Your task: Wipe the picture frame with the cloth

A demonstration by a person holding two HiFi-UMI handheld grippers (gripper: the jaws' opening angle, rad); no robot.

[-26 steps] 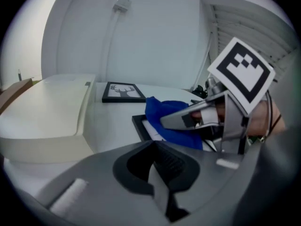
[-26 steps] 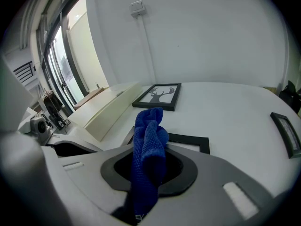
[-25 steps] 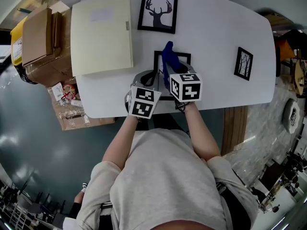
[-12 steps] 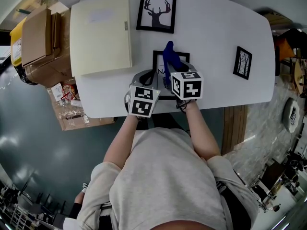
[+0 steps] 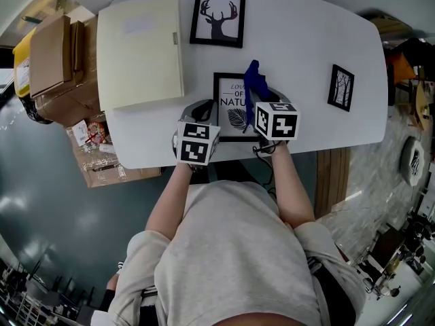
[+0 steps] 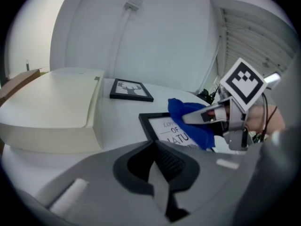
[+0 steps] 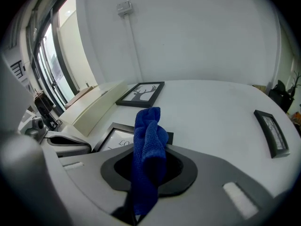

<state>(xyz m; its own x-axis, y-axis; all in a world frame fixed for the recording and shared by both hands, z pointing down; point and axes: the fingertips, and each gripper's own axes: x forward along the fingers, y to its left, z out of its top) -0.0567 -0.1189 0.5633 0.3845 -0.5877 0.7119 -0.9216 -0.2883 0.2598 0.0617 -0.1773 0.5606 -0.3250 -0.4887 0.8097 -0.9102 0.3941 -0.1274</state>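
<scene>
Now the right claw (image 5: 257, 111) pinches the blue cloth (image 5: 254, 81) over the picture frame (image 5: 228, 116); the left claw (image 5: 204, 109) sits closed, empty.

Blue cloth (image 5: 254, 87), black-rimmed frame (image 5: 231, 106)

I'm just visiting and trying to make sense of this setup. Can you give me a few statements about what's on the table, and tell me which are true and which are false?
1. The right hand-held gripper holds a blue cloth. True.
2. The left hand-held gripper grips the deer picture. False: its jaws are together on nothing, and that picture lies at the far side of the table.
3. Three framed pictures lie on the white table. True.
4. The cloth is over the small tree picture. False: it is over the lettered frame in the middle; the tree picture lies apart, to the right.
</scene>
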